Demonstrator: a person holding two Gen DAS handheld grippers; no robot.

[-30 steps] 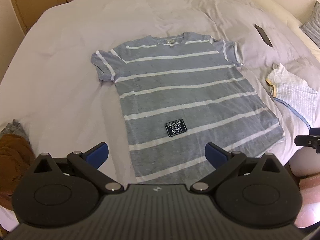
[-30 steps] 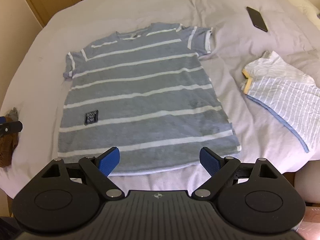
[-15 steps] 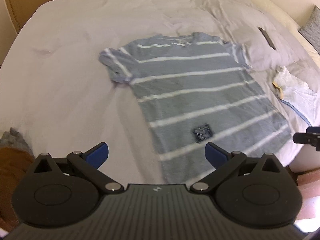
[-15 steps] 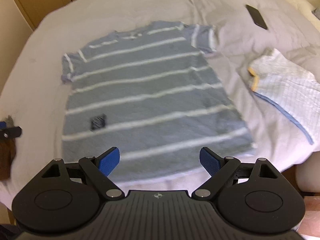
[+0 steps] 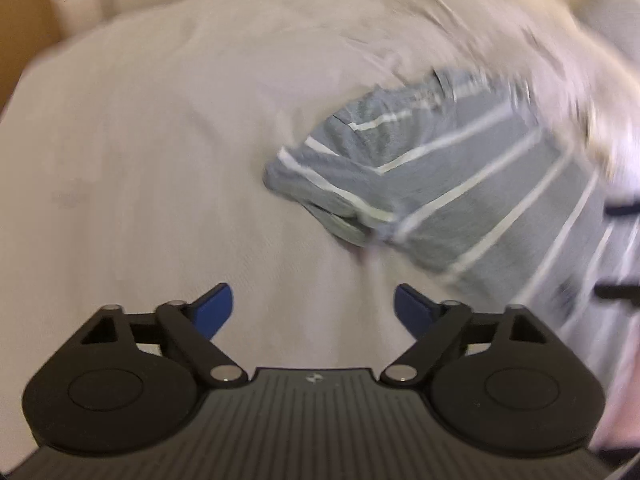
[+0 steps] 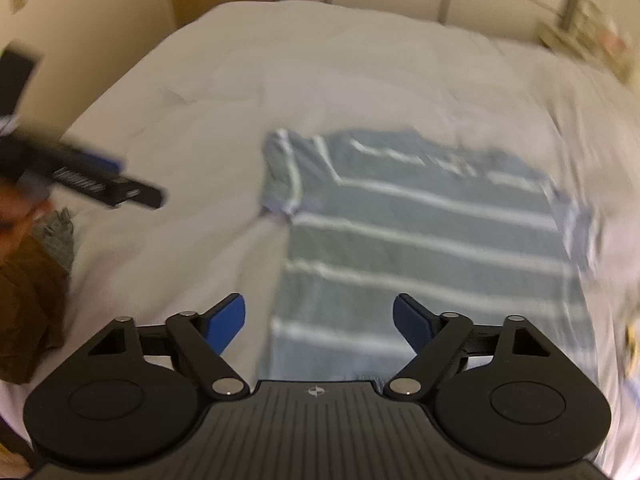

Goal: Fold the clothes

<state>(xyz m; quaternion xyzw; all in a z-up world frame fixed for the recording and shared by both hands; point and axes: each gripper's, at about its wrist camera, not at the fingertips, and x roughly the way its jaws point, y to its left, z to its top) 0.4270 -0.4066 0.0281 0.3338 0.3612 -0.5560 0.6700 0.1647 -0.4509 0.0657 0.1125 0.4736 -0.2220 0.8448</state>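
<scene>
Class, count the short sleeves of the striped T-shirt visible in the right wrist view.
2. One sleeve lies at the striped T-shirt's left edge, toward the bed's middle; the other sleeve lies at its right edge, heavily blurred.

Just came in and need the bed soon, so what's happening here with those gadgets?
A person holds a claw in each hand, set to fold a grey striped T-shirt lying flat on the white bed. Nothing is gripped yet. The left claw is over bare bedding just short of the shirt's sleeve. The right claw is over the shirt's side edge. Both have just been closing a little but stand open, with nothing pinched. No fold is made.
</scene>
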